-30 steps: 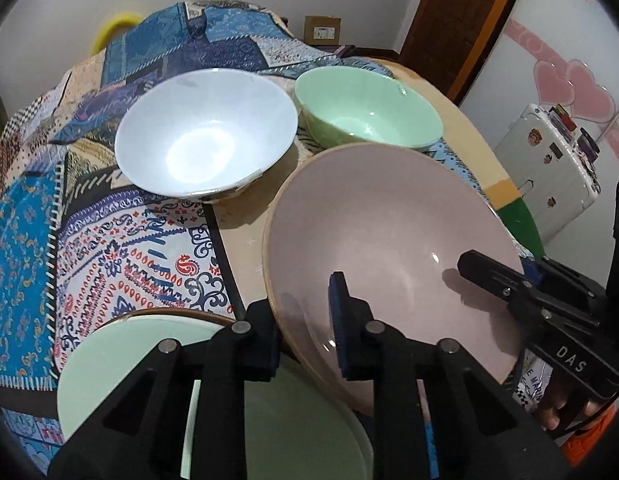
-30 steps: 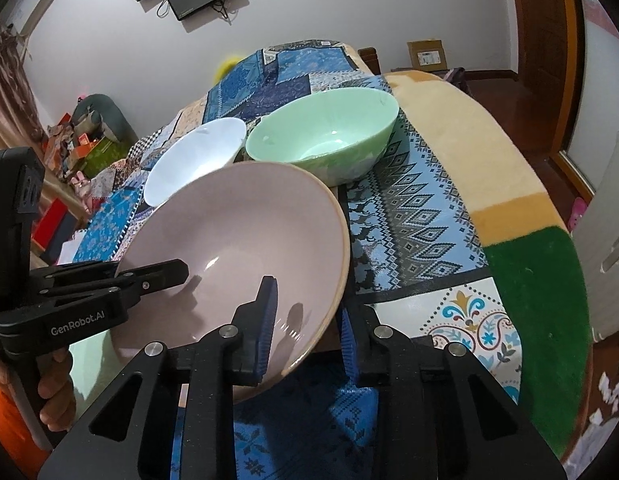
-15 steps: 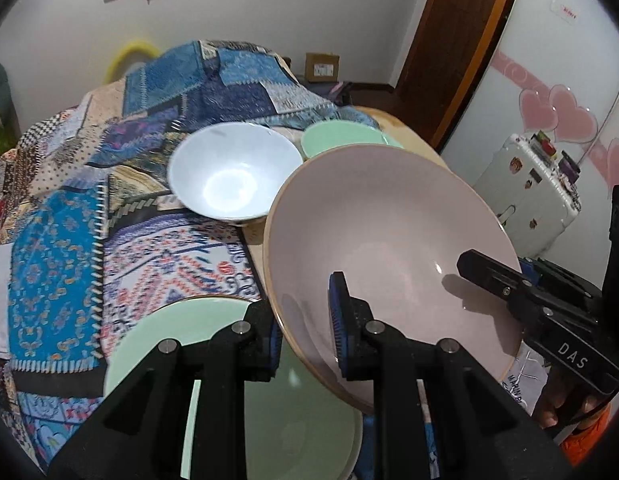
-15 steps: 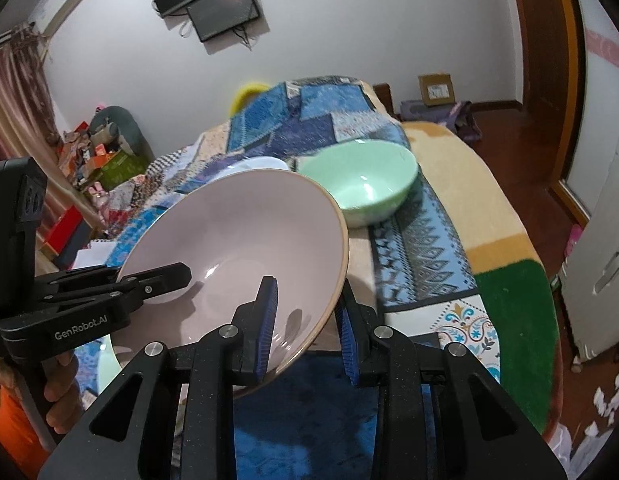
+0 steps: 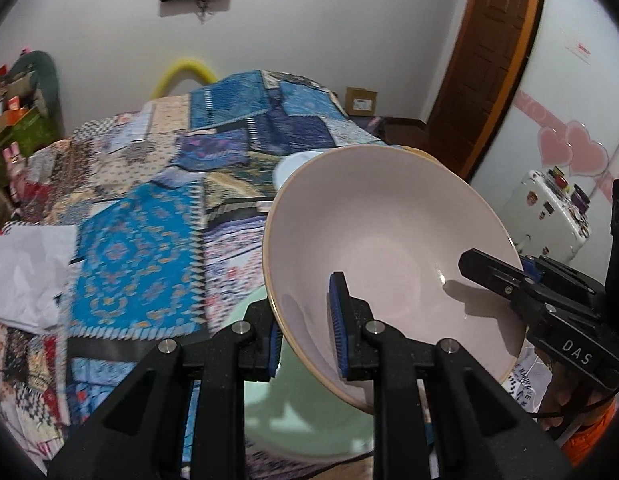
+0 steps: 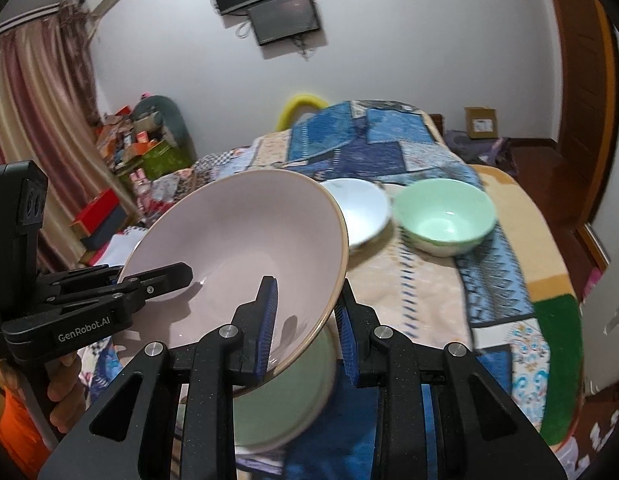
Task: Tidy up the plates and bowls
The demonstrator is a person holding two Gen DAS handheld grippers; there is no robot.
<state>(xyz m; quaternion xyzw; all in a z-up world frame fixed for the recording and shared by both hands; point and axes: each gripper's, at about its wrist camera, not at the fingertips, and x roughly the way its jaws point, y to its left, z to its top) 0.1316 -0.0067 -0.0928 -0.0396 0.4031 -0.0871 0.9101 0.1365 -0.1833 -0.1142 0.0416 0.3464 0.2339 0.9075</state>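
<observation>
Over the patchwork cloth (image 5: 141, 248), you've raised the pink bowl (image 5: 389, 248) — left gripper (image 5: 305, 336) and right gripper (image 6: 305, 332) each clamp its rim — ready for stacking.

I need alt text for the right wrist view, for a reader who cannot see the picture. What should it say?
Two black grippers, the right gripper and the left gripper, clamp opposite rims of a large pink bowl, held tilted above a pale green plate. Beyond it, a white bowl and a green bowl sit on a patchwork cloth.

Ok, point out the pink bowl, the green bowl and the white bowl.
pink bowl (image 6: 245, 240), right wrist view, inner wall.
green bowl (image 6: 445, 220), right wrist view, inside.
white bowl (image 6: 361, 208), right wrist view, inside.
</observation>
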